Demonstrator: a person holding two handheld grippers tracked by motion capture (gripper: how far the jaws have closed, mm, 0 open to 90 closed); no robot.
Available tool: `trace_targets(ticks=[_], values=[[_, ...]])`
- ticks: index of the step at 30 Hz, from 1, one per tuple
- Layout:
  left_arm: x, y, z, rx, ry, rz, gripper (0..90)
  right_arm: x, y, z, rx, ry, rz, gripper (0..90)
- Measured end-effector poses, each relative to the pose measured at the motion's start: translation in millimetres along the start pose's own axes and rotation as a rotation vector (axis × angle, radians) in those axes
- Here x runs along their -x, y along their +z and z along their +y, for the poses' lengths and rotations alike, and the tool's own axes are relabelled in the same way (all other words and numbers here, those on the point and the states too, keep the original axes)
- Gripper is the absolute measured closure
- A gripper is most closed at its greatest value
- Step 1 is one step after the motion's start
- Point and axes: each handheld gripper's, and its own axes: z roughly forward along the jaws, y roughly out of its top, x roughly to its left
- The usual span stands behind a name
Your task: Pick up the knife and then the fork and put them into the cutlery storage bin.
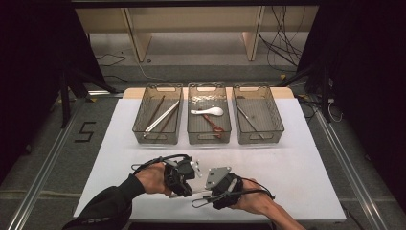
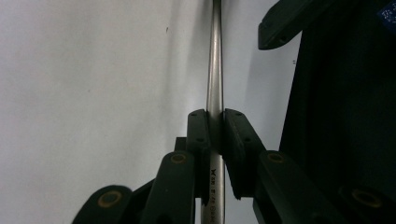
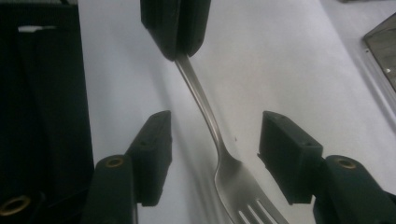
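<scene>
A metal fork [image 3: 205,112] is held just above the white table sheet [image 1: 287,163] near its front edge. My left gripper [image 2: 215,123] is shut on the fork's handle [image 2: 215,70], and in the high view it [image 1: 184,179] sits left of centre. In the right gripper view the same gripper [image 3: 175,23] pinches the handle at the top. My right gripper [image 3: 217,128] stands open with the fork's neck between its jaws, the pads clear of the metal on both sides. The tines point toward the right gripper's camera. In the high view the right gripper [image 1: 218,187] faces the left one closely, with the fork [image 1: 201,193] bridging them.
Three clear bins stand in a row at the back of the sheet. The left bin [image 1: 158,139] holds chopsticks, the middle bin [image 1: 209,140] a white spoon [image 1: 208,111] and a brown utensil, the right bin [image 1: 261,139] a thin metal utensil. Cables lie on the floor beyond.
</scene>
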Motion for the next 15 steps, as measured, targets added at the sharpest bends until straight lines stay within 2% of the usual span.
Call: trace_targets(ticks=[4,10,11,12,13,14,15], values=[[2.9,-0.2,1.6,0.008,-0.006,-0.01,80.8,-3.0,2.1,0.1,-0.028,-0.022,0.0,51.8],[6.4,0.8,3.4,0.016,-0.009,-0.023,80.8,-6.4,3.1,0.2,-0.041,-0.066,0.0,61.4],[11.0,4.5,3.6,0.071,-0.071,-0.022,80.8,-6.7,3.2,-0.1,-0.039,-0.078,0.003,63.3],[8.1,1.4,3.9,0.035,-0.026,-0.031,80.8,-7.6,3.1,0.1,-0.044,-0.078,0.002,64.5],[7.8,0.6,4.3,0.03,-0.016,-0.034,80.8,-5.7,5.0,0.3,-0.023,-0.119,0.007,65.9],[6.2,-1.1,4.7,0.007,0.015,-0.033,80.8,-5.7,5.6,0.2,-0.019,-0.13,0.01,66.7],[8.4,-0.2,4.9,0.027,-0.006,-0.033,80.8,-5.6,5.8,0.1,-0.018,-0.139,0.014,67.4]])
